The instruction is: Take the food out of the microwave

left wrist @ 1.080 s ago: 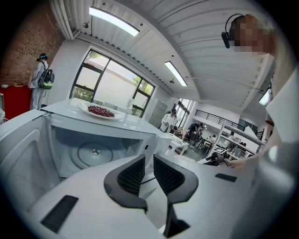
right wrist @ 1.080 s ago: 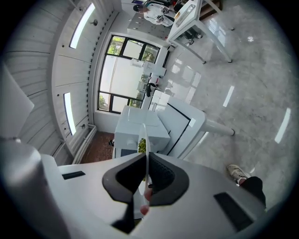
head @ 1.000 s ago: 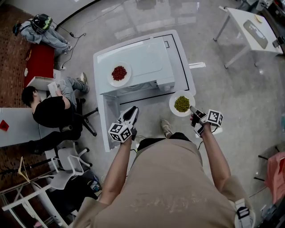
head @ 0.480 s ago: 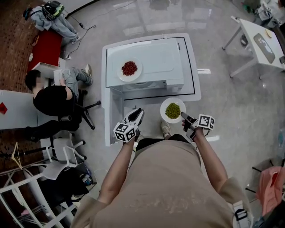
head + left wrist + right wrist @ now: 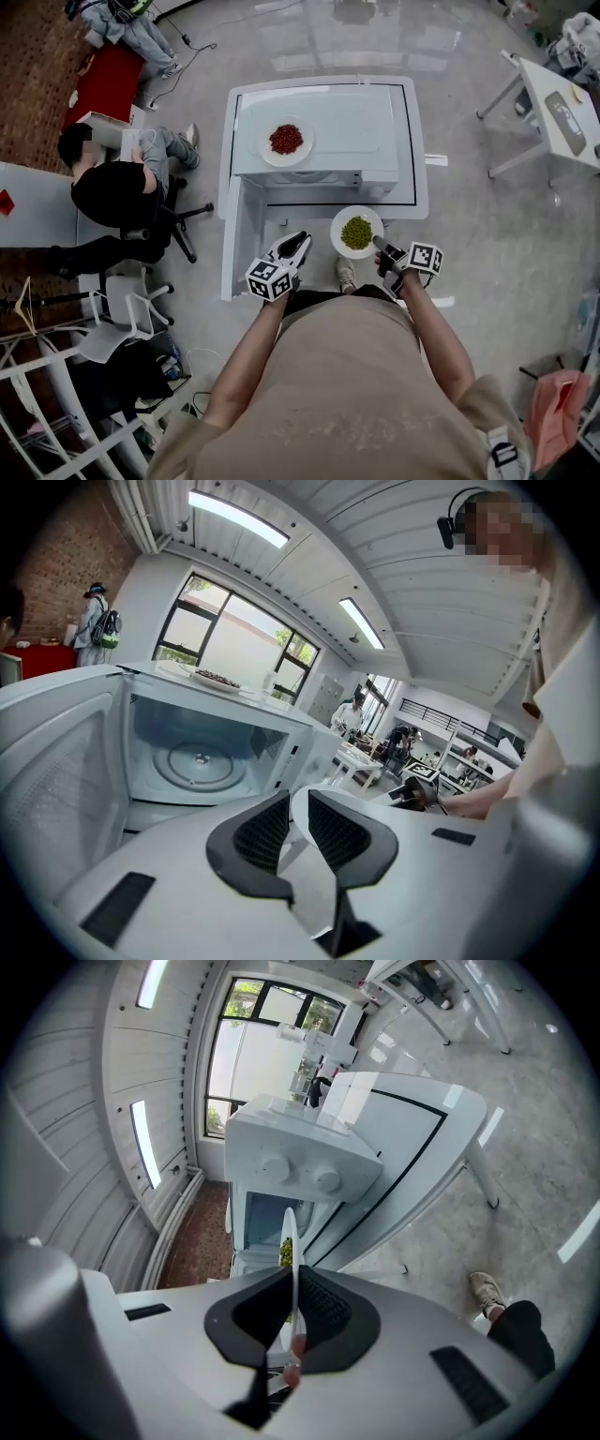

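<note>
A white plate of green food (image 5: 356, 232) hangs in front of the white microwave (image 5: 347, 131), below its control panel, and my right gripper (image 5: 382, 247) is shut on its near rim. In the right gripper view the plate (image 5: 292, 1241) stands edge-on between the pads of that gripper (image 5: 292, 1312). My left gripper (image 5: 298, 246) is open and holds nothing, just left of the plate before the open cavity. In the left gripper view this gripper (image 5: 300, 827) faces the bare glass turntable (image 5: 199, 758). A second plate, with red food (image 5: 286, 140), rests on the microwave's top.
The microwave door (image 5: 232, 239) is swung open toward me on the left. The microwave sits on a white table (image 5: 417, 141). A person sits at a desk on the left (image 5: 108, 192). Another white table (image 5: 562, 103) stands at the right.
My right gripper has carried the plate of green food leftward, from beside the table's right corner to in front of the microwave. The left gripper has hardly moved.
</note>
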A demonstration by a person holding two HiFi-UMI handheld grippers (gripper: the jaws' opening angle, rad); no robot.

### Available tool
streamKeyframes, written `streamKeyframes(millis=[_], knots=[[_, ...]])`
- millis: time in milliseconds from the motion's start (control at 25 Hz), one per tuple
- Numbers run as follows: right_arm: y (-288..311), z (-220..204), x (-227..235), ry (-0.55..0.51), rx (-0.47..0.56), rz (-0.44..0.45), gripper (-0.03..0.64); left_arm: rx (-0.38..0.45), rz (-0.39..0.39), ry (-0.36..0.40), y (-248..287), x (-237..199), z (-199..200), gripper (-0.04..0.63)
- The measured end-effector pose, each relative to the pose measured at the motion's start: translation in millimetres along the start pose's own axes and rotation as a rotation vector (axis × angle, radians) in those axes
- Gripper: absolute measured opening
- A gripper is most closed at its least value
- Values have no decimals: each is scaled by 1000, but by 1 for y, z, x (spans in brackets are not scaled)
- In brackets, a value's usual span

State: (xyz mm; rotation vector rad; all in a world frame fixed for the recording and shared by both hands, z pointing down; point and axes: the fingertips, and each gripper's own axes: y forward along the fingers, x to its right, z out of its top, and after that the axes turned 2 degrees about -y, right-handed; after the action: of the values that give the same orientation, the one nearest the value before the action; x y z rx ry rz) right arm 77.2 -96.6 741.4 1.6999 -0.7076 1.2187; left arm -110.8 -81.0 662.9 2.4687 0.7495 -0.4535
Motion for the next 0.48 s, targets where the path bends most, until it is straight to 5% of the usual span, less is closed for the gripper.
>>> streamKeyframes(millis=[480], knots=[[19,-3,7,36,24,15,18,-14,29,16,0,0,-4,52]])
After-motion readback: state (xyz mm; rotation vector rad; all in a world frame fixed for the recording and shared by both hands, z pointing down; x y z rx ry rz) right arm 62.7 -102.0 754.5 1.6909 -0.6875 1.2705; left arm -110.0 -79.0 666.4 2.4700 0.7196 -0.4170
